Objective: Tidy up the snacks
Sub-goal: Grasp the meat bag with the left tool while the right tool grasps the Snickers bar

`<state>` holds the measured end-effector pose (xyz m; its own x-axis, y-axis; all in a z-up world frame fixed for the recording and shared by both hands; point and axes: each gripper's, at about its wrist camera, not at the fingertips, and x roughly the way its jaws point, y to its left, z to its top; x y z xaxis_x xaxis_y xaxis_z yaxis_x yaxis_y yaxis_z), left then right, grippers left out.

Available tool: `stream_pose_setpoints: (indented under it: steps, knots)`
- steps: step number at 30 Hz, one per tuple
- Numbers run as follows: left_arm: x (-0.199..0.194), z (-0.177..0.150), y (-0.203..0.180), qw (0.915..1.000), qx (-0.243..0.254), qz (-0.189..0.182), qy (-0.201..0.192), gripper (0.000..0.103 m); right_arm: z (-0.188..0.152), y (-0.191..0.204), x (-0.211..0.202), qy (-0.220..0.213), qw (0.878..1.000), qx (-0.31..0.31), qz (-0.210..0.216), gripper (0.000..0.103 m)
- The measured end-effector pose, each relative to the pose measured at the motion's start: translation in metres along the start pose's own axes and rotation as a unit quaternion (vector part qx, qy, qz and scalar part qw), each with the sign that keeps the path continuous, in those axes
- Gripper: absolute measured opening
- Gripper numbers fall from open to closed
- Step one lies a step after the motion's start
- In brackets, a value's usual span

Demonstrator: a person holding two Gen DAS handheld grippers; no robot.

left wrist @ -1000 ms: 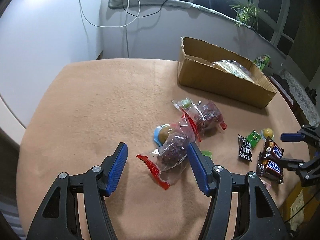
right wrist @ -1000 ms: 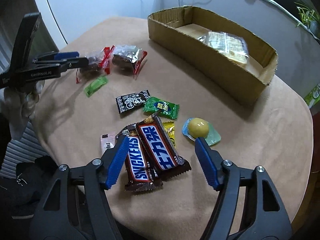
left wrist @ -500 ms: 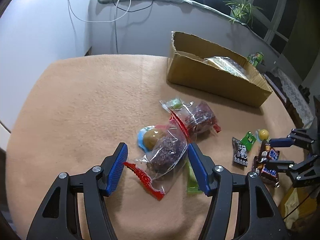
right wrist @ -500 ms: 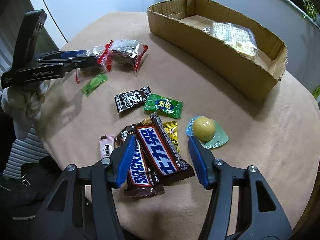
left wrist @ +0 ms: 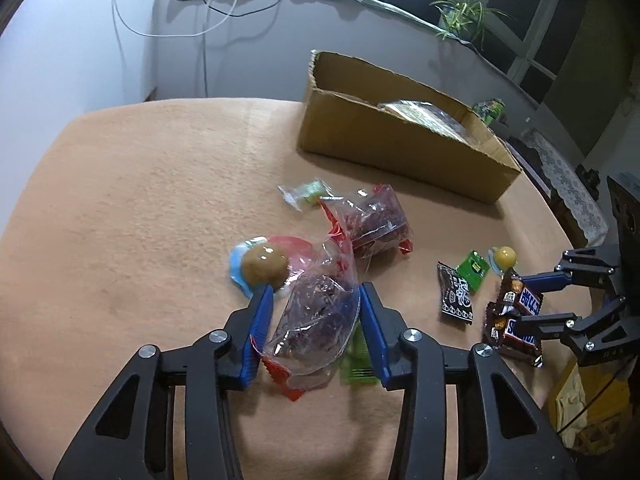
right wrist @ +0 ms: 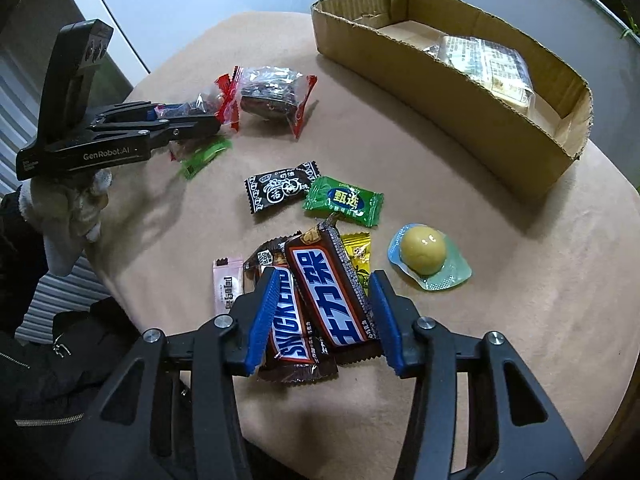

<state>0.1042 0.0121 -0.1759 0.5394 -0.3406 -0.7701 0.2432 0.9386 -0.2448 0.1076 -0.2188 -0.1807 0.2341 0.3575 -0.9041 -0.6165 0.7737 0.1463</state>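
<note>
My left gripper (left wrist: 316, 292) has its jaws closing, and the blue pads press the sides of a clear red-edged bag of dark snack (left wrist: 316, 320). The right wrist view shows the same left gripper (right wrist: 212, 120) at the table's left. My right gripper (right wrist: 326, 278) is also closing, with its pads against two overlapping Snickers bars (right wrist: 332, 300). From the left wrist view the right gripper (left wrist: 520, 300) clamps those bars (left wrist: 516, 312) near the table's right edge. A cardboard box (right wrist: 440, 92) at the back holds one clear packet (right wrist: 484, 60).
A second red-edged bag (right wrist: 272, 92), a green strip (right wrist: 204, 156), black candy (right wrist: 280, 190), green candy (right wrist: 344, 200), yellow candy (right wrist: 358, 256) and a pink sachet (right wrist: 228, 284) lie loose. A yellow ball blister (right wrist: 424, 256) lies right of the bars; a brown one (left wrist: 262, 266) touches the left pad.
Both pairs of jaws have narrowed. The left gripper slid forward so the bag sits between its pads. The right gripper came in closer over the Snickers bars.
</note>
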Motion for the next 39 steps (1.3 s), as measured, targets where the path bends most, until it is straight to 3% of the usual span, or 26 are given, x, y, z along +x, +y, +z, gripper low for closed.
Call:
stream_pose_setpoints:
  steps: [5, 7, 16, 21, 30, 39]
  knots:
    - [0.0, -0.002, -0.008, 0.9999, 0.013, 0.002, -0.001, 0.035, 0.001, -0.008, -0.003, -0.001, 1.0, 0.016, 0.002, 0.036]
    - [0.0, -0.003, -0.009, 0.9999, 0.01, -0.003, -0.002, 0.028, -0.001, -0.014, -0.004, -0.002, 1.0, 0.029, 0.007, 0.035]
    - [0.0, -0.005, -0.007, 1.0, 0.001, -0.005, -0.006, 0.027, -0.002, -0.003, 0.0, -0.002, 1.0, 0.004, -0.02, 0.036]
    - [-0.006, -0.01, -0.008, 0.9999, -0.003, -0.001, -0.013, 0.027, -0.003, -0.01, -0.001, -0.008, 1.0, 0.022, -0.009, 0.033]
    - [-0.026, -0.009, 0.0, 0.9993, -0.02, -0.007, -0.032, 0.027, -0.006, -0.03, -0.029, -0.05, 0.995, 0.081, 0.019, 0.032]
    - [-0.043, 0.001, -0.004, 0.998, -0.025, -0.012, -0.057, 0.027, 0.002, -0.038, -0.053, -0.095, 0.99, 0.102, 0.017, 0.032]
